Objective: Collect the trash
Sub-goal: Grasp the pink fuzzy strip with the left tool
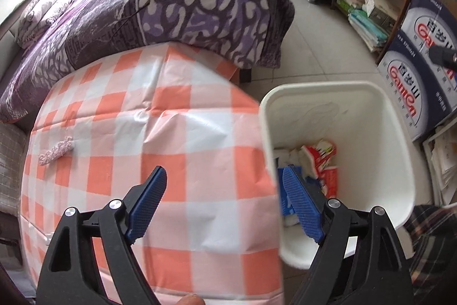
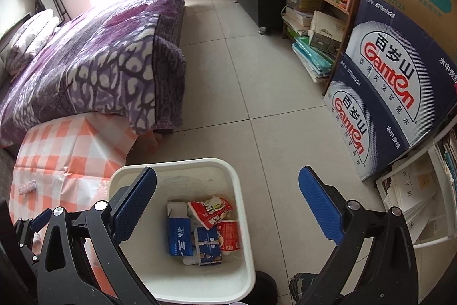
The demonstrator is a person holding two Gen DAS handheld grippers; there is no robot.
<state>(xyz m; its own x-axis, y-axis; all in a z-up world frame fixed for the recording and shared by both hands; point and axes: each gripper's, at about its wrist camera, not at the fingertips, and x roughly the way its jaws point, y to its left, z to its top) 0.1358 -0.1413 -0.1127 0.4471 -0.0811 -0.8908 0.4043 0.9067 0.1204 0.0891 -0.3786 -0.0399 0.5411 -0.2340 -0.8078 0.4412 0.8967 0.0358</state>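
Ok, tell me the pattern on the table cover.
Orange, pink and white checks on the table cover; the left wrist view shows it best.

White bin [image 2: 245, 270] holding red-and-white wrappers [image 2: 210, 209] and blue-and-white cartons [image 2: 178, 236]. Orange-and-white checked tablecloth [image 1: 160, 116]. Purple blanket [image 1: 200, 5] with pale leaf pattern. Navy boxes [image 2: 400, 82] with red lettering. Blue-padded black grippers [image 1: 222, 199].
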